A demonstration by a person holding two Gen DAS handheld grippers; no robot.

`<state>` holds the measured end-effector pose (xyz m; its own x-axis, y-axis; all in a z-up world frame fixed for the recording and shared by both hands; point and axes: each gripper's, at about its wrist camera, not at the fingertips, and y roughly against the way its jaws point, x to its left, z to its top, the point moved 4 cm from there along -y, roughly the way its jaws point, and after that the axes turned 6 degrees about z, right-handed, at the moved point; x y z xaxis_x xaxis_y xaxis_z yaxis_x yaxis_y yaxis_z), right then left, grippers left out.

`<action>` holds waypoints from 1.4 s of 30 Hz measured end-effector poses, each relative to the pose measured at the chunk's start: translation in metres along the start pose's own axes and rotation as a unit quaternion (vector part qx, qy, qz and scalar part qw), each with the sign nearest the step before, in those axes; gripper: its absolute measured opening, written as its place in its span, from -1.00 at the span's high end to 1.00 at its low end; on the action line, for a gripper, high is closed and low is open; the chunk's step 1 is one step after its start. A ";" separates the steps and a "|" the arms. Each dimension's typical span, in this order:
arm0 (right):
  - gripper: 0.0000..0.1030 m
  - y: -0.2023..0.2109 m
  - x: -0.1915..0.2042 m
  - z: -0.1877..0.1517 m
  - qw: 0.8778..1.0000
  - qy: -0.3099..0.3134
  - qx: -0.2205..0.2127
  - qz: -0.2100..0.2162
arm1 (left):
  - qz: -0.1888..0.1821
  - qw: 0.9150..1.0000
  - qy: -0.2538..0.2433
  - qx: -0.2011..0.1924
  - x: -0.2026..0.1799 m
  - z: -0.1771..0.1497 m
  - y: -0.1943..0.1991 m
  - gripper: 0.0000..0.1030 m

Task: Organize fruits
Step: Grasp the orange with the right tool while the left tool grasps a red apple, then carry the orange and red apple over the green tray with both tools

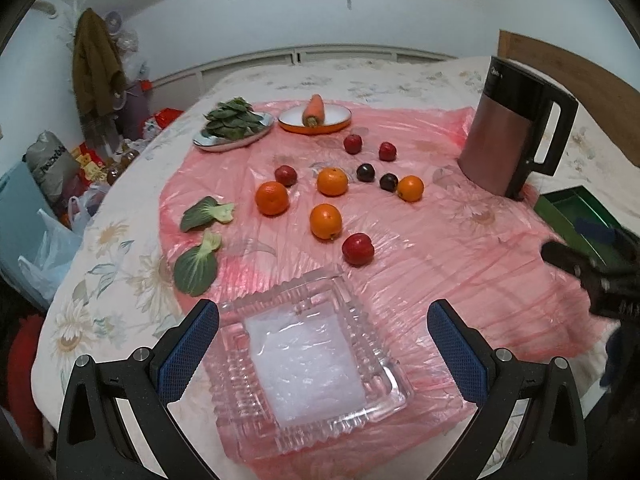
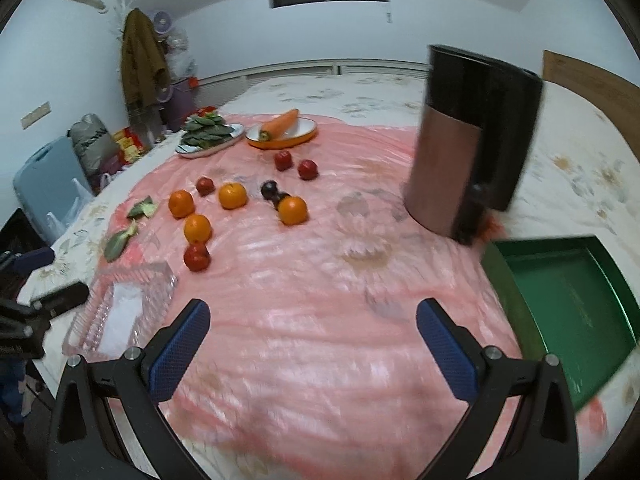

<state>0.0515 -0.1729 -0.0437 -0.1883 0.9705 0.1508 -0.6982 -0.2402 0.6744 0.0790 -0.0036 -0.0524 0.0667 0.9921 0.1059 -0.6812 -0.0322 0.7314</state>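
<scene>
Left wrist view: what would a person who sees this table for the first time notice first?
Probably the bright fruit scattered on the pink plastic sheet: four oranges and several red and dark plums around the middle. Next, the empty glass tray lies close, between the open fingers of the left gripper. The tall kettle stands at the right, with a green tray beside it.

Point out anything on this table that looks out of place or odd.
Two loose green leaves lie on the pink sheet, apart from the leaf pile on the silver plate. The glass dish and green tray hold no fruit. Nothing looks spilled or broken.
</scene>
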 end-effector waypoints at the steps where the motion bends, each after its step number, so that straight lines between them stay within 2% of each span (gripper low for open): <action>1: -1.00 -0.008 0.000 0.008 1.000 0.001 0.004 0.013 | -0.008 1.000 0.001 0.004 -0.001 0.002 -0.003 -0.98; 10: -1.00 -0.091 -0.003 0.063 0.996 0.033 0.053 0.068 | -0.041 0.998 0.002 0.040 -0.026 0.029 -0.063 -0.97; 12: -1.00 -0.113 0.000 0.073 0.994 0.046 0.067 0.078 | -0.048 0.998 0.016 0.044 -0.026 0.035 -0.076 -0.90; 13: -1.00 -0.124 0.001 0.078 0.993 0.052 0.075 0.081 | -0.051 0.997 0.023 0.048 -0.025 0.037 -0.083 -0.80; 14: -0.93 -0.134 0.001 0.081 0.991 0.057 0.083 0.084 | -0.055 0.997 0.030 0.052 -0.024 0.039 -0.090 -0.67; 16: -0.59 -0.152 0.002 0.086 0.989 0.066 0.095 0.089 | -0.060 0.996 0.037 0.058 -0.021 0.041 -0.101 -0.56; 17: -0.50 -0.160 0.002 0.088 0.988 0.070 0.099 0.091 | -0.061 0.996 0.038 0.061 -0.021 0.041 -0.105 -0.53; 19: -0.48 -0.175 0.002 0.090 0.988 0.076 0.106 0.088 | -0.063 0.995 0.039 0.068 -0.021 0.042 -0.114 -0.48; 22: -0.32 -0.193 0.000 0.091 0.987 0.074 0.110 0.090 | -0.067 0.994 0.033 0.078 -0.026 0.039 -0.125 -0.31; 24: -0.04 -0.201 -0.002 0.089 0.986 0.070 0.116 0.093 | -0.073 0.993 0.030 0.088 -0.030 0.037 -0.131 -0.18; 26: 0.11 -0.208 -0.006 0.087 0.986 0.067 0.121 0.096 | -0.078 0.992 0.029 0.095 -0.033 0.035 -0.135 -0.07; 29: 0.21 -0.214 -0.007 0.084 0.984 0.067 0.127 0.101 | -0.086 0.990 0.029 0.107 -0.035 0.033 -0.140 0.06; 33: 0.68 -0.221 -0.008 0.079 0.982 0.062 0.137 0.112 | -0.090 0.988 0.024 0.123 -0.038 0.034 -0.146 0.16; 36: 0.78 -0.224 -0.009 0.076 0.982 0.063 0.142 0.111 | -0.089 0.987 0.019 0.130 -0.039 0.034 -0.152 0.41; 40: 0.79 -0.225 -0.009 0.074 0.981 0.063 0.145 0.115 | -0.090 0.987 0.017 0.132 -0.040 0.033 -0.154 0.42; 41: 0.82 -0.226 -0.009 0.074 0.980 0.064 0.146 0.116 | -0.090 0.987 0.015 0.131 -0.040 0.033 -0.154 0.42; 42: 1.00 -0.226 -0.010 0.074 0.980 0.063 0.145 0.117 | -0.092 0.987 0.016 0.131 -0.040 0.033 -0.154 0.43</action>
<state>0.2623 -0.1270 -0.1442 -0.4161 0.8748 0.2482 -0.4031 -0.4221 0.8120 0.2050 -0.0422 -0.1468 0.1464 0.9872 -0.0631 -0.4473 0.1230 0.8859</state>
